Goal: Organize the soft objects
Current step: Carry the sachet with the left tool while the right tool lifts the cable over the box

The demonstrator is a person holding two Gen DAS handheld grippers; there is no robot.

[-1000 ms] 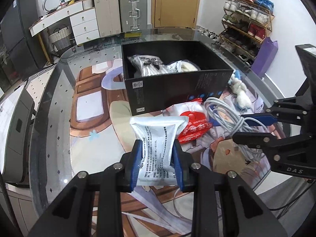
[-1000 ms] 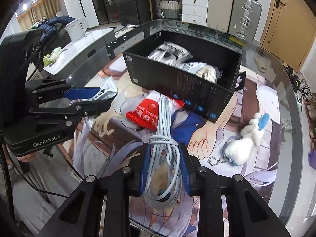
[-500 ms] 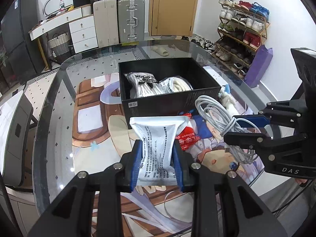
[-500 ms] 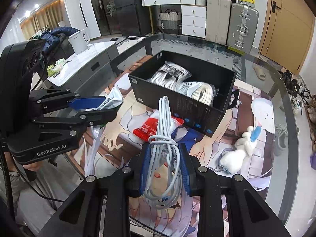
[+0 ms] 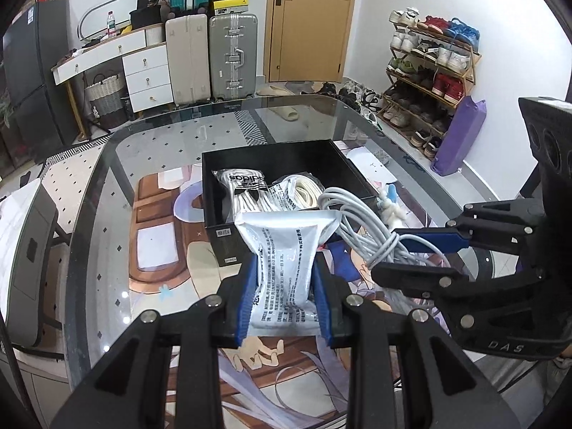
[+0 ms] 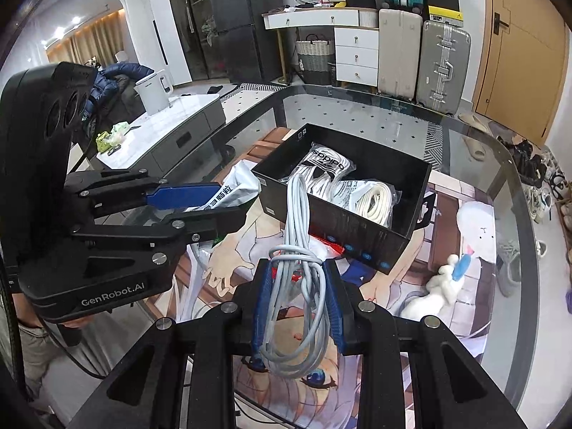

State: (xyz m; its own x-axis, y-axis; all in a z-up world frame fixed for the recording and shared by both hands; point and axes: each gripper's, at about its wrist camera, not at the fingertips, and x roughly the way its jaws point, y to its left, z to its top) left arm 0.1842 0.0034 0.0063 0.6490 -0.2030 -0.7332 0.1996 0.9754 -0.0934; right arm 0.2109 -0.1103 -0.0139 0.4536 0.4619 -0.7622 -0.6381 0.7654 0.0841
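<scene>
A white sachet (image 5: 284, 268) is clamped in the left gripper (image 5: 285, 302), a coiled grey cable (image 6: 298, 286) in the right gripper (image 6: 297, 307); both are held above the table (image 5: 107, 214). Beyond, a red packet (image 6: 323, 245) and white plush toy (image 6: 434, 291) are left on the table. Farther, two bagged items are already stowed in the black box (image 6: 339, 218). Task judged roughly half done.

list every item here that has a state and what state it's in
left gripper: shut on the white packet
white packet: held off the table
right gripper: shut on the cable bundle
cable bundle: coiled, held off the table
black box: open, two bagged items inside
red packet: on the table by the box, mostly hidden
plush toy: lying on the table
door: closed
</scene>
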